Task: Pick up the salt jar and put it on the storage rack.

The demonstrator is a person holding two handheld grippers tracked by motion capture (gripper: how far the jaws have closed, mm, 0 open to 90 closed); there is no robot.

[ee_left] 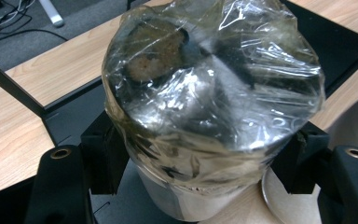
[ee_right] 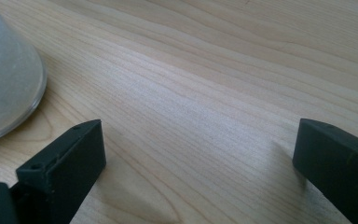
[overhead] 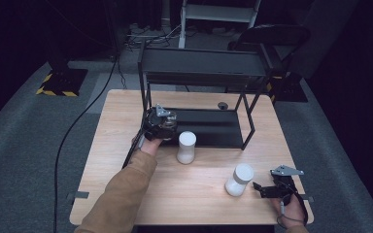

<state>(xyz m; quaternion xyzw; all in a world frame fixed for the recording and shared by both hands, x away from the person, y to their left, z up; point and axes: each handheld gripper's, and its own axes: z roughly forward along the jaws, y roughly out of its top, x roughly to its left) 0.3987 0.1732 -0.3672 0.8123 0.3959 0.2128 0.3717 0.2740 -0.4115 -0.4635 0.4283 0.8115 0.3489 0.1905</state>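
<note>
A jar [ee_left: 209, 107] with crinkled clear film over its top sits between the jaws of my left gripper [ee_left: 205, 163], whose pads press on its sides. In the high view my left gripper [overhead: 161, 125] holds this jar [overhead: 167, 121] over the front left edge of the black shelf rack's bottom plate [overhead: 213, 127]. My right gripper [overhead: 258, 188] rests low at the table's front right, open, beside a white jar [overhead: 239, 179]. In the right gripper view its jaws stand wide apart over bare wood, with the white jar's side [ee_right: 4, 79] at the left.
A second white jar [overhead: 186, 147] stands in front of the black two-level rack [overhead: 201, 68]. The wooden table [overhead: 126, 111] has bare room on its left side. A cable [overhead: 77, 121] trails off the left gripper across the floor.
</note>
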